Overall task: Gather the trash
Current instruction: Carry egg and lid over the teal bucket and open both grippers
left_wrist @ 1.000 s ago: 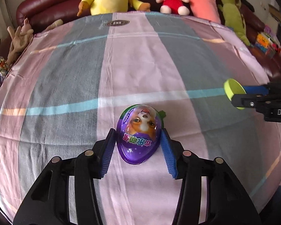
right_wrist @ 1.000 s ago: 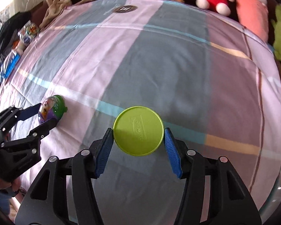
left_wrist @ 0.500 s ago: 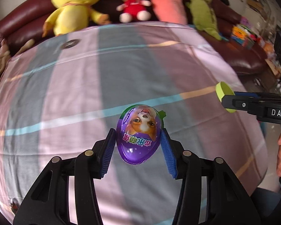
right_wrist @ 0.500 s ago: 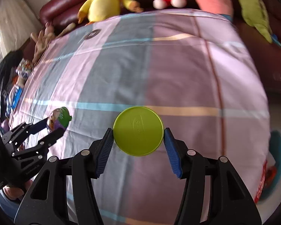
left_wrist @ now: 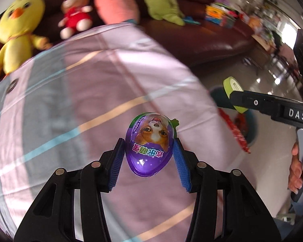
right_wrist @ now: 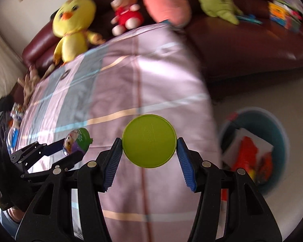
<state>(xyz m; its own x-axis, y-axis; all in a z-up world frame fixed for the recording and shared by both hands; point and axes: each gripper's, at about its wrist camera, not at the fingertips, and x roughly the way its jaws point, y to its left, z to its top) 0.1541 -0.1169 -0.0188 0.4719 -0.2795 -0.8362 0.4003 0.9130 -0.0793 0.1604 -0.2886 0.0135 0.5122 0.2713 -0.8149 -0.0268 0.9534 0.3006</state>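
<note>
My left gripper [left_wrist: 149, 147] is shut on a purple egg-shaped toy package [left_wrist: 149, 145] with a dog picture, held above the pink and grey striped cloth [left_wrist: 91, 92]. It also shows in the right wrist view [right_wrist: 76, 141]. My right gripper [right_wrist: 149, 147] is shut on a flat lime-green round lid [right_wrist: 149, 140], also in the left wrist view [left_wrist: 231, 86], near the cloth's right edge. A teal trash bin [right_wrist: 276, 121] holding red and white wrappers stands on the floor at the right, and also shows in the left wrist view [left_wrist: 252, 125].
A dark red sofa [left_wrist: 202, 40] runs along the back with a yellow chick plush [left_wrist: 16, 26], a teddy in red [left_wrist: 74, 18], a pink plush [left_wrist: 115, 2] and a green plush [left_wrist: 161, 4]. Glossy floor [left_wrist: 262, 80] lies right of the cloth.
Both grippers have swung to the right with their loads. The bin and the floor have come into view and the cloth's right edge is now close.
</note>
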